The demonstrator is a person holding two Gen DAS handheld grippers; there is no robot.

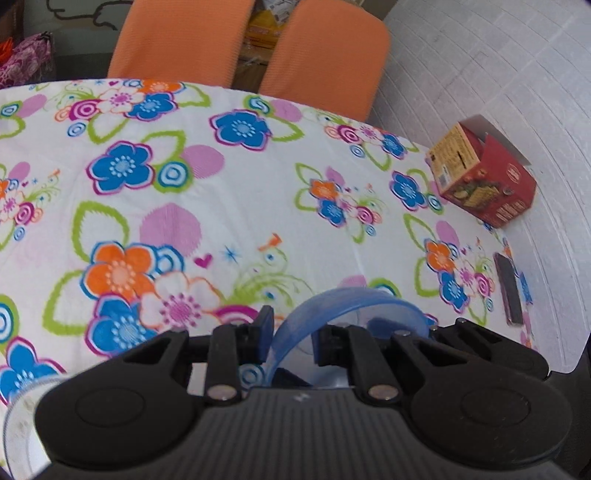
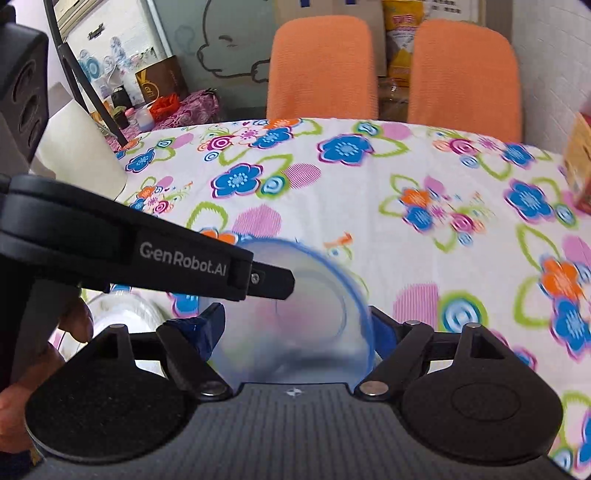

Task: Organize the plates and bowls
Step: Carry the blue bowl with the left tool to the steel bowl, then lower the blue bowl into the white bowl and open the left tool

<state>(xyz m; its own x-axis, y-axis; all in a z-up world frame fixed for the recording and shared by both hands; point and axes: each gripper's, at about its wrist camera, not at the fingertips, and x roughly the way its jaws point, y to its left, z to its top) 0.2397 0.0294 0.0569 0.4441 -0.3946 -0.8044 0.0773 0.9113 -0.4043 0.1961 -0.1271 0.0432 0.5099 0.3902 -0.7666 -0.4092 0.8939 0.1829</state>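
translucent blue bowl (image 2: 295,314) – tilted, blurred

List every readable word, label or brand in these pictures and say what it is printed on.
"GenRobot.AI": on the side of the left gripper, seen from the right wrist.
Red box on the table: print too small to read.
Yellow packages behind the chairs: print blurred, unreadable.

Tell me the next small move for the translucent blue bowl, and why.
Probably lower the translucent blue plastic bowl leftward onto the clear glass dish. The left tool pinches its rim, the right tool flanks it, and that dish is the only other tableware visible on the floral tablecloth.
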